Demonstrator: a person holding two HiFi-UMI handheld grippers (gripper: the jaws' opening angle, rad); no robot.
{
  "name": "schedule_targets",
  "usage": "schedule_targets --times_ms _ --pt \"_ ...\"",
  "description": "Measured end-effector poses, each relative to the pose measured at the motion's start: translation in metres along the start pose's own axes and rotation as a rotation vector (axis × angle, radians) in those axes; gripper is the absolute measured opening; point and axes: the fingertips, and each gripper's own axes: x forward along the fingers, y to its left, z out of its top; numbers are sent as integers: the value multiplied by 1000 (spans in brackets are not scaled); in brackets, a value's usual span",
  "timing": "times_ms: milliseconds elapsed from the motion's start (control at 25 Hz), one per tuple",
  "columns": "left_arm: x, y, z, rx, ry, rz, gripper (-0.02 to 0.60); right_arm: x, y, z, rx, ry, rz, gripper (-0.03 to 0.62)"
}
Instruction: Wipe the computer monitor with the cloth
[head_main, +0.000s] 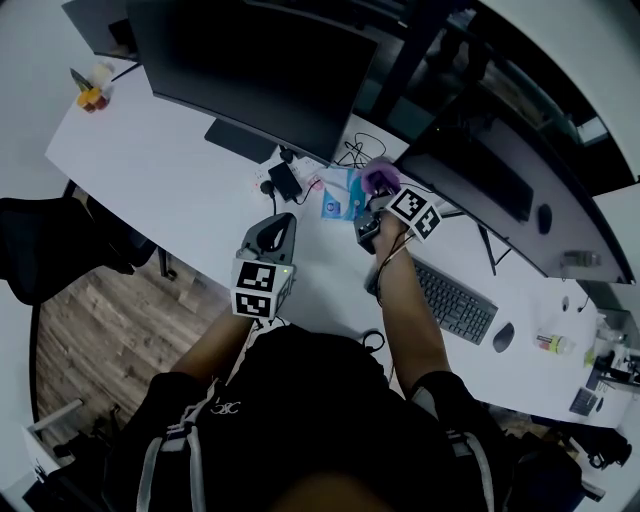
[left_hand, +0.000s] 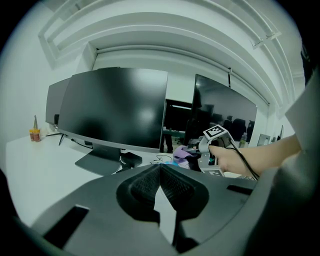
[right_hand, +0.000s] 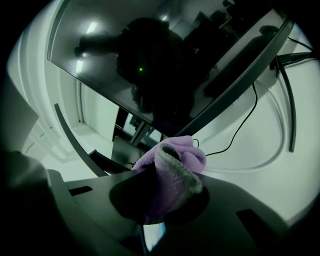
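A purple cloth (right_hand: 172, 165) is pinched between the jaws of my right gripper (right_hand: 165, 192), bunched up and sticking out past the tips. In the head view the right gripper (head_main: 375, 198) holds the cloth (head_main: 380, 178) above the desk, between the two monitors. A dark monitor screen (right_hand: 165, 60) looms close above the cloth, not touching it. The large black monitor (head_main: 250, 65) stands at the back of the desk. My left gripper (head_main: 280, 222) hovers in front of that monitor (left_hand: 115, 107), jaws shut on nothing, its pads (left_hand: 147, 182) meeting.
A second monitor (head_main: 480, 190) stands to the right, with a keyboard (head_main: 455, 300) and mouse (head_main: 503, 336) before it. A blue packet (head_main: 338, 200), a black adapter (head_main: 283, 180) and cables lie near the large monitor's stand. A small bottle (head_main: 92, 95) sits at the far left corner.
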Motion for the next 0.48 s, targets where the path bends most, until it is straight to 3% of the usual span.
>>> schedule_targets --times_ms 240,480 --pt "-3 -7 5 10 -12 -5 14 -10 16 6 20 -23 41 66" --pt "-9 -12 6 16 -19 -7 14 -20 56 24 -38 -78 126 66"
